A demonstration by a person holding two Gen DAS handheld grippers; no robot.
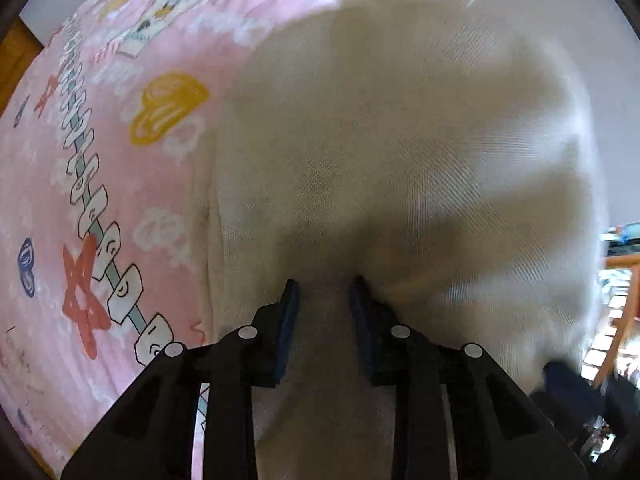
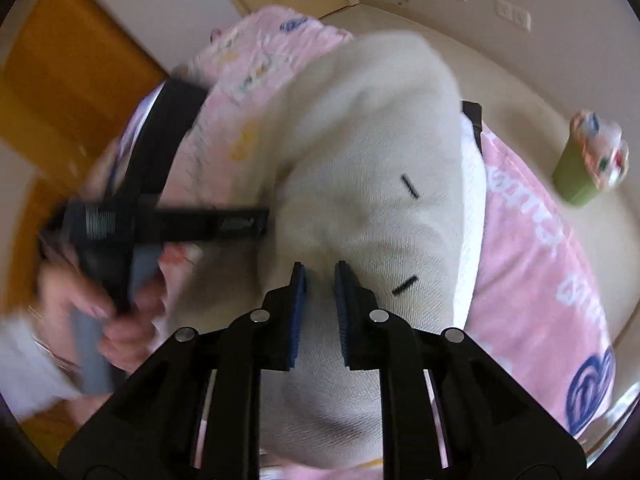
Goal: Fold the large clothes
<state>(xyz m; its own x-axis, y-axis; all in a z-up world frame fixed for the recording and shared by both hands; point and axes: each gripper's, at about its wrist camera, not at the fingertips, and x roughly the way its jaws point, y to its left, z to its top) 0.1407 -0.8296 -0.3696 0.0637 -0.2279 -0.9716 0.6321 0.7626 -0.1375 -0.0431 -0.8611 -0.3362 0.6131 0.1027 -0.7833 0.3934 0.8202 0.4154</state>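
Cloth is what both tools deal with here: a cream garment of woven, textured fabric, lying bunched and partly lifted on a bed under a pink printed bedsheet. It looks soft and limp, fairly light, likely to sag and slide off itself when raised, so it wants holding at an edge or corner, both ends taken up evenly. Small dark stitch marks show on its upper face. The right hand-held gripper has its blue pads drawn close with a fold of the cream fabric running up between them, apparently pinched. The left hand-held gripper stands narrower than spread, cloth between its fingers; whether the pads bite I cannot tell. A green cup stands on the floor, well apart.
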